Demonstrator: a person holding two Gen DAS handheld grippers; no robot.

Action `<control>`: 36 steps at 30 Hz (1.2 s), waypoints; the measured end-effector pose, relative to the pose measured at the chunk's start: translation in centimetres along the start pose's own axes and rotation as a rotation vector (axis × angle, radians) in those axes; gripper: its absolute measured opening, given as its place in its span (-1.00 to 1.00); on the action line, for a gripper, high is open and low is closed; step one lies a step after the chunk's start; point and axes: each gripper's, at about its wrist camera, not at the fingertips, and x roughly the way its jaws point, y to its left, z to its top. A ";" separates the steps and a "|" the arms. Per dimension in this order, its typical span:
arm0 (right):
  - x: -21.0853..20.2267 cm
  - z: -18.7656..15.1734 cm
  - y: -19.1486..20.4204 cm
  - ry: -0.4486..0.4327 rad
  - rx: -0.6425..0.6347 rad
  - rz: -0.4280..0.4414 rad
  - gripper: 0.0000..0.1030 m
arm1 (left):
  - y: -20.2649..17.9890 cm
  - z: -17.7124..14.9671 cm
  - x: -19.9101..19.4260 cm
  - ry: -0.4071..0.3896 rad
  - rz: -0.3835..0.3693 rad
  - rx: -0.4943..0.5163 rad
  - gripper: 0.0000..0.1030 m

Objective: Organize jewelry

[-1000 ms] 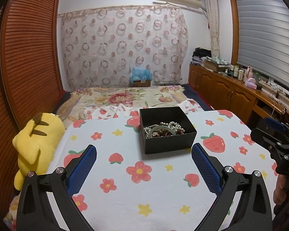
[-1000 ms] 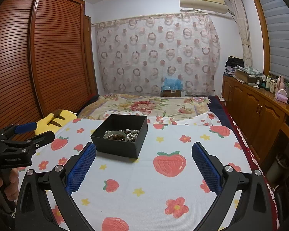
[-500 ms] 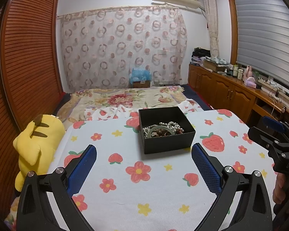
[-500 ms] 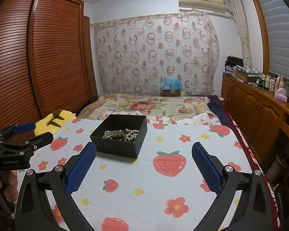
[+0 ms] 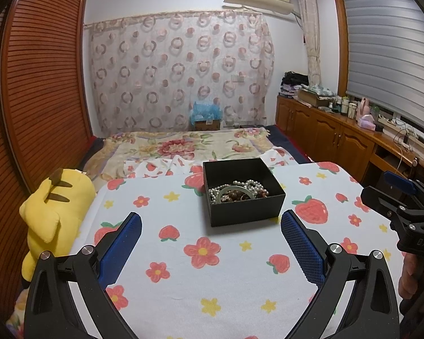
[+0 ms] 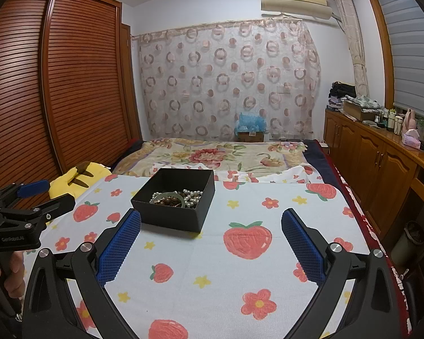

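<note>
A black open box (image 5: 244,207) sits on the strawberry-print cloth, holding a tangle of jewelry (image 5: 237,193): pearl strands, a pale green bangle, brown beads. It also shows in the right wrist view (image 6: 172,217), with the jewelry (image 6: 178,197) inside. My left gripper (image 5: 211,230) is open and empty, just short of the box's near side. My right gripper (image 6: 211,230) is open and empty, near the box's right front corner. Each gripper also shows at the other view's edge: the right gripper (image 5: 401,197), the left gripper (image 6: 34,197).
The cloth (image 5: 183,276) covers a raised surface over a floral bed (image 5: 183,145). A yellow plush toy (image 5: 52,212) lies at the left edge. Wooden wardrobe doors (image 6: 56,84) stand left; low wooden cabinets (image 6: 381,169) with clutter run along the right.
Both views have shifted very slightly; the box sits a touch nearer the grippers. Both grippers stay open and empty.
</note>
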 end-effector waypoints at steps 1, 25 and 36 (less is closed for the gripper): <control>0.0 0.0 0.0 0.000 -0.001 -0.001 0.95 | 0.0 0.0 0.0 -0.001 0.000 0.000 0.85; 0.0 0.0 -0.1 -0.001 0.001 0.000 0.95 | -0.1 -0.1 0.1 -0.005 0.003 0.003 0.85; 0.0 -0.1 -0.1 -0.002 0.001 0.000 0.95 | -0.1 -0.3 0.2 -0.006 0.004 0.003 0.85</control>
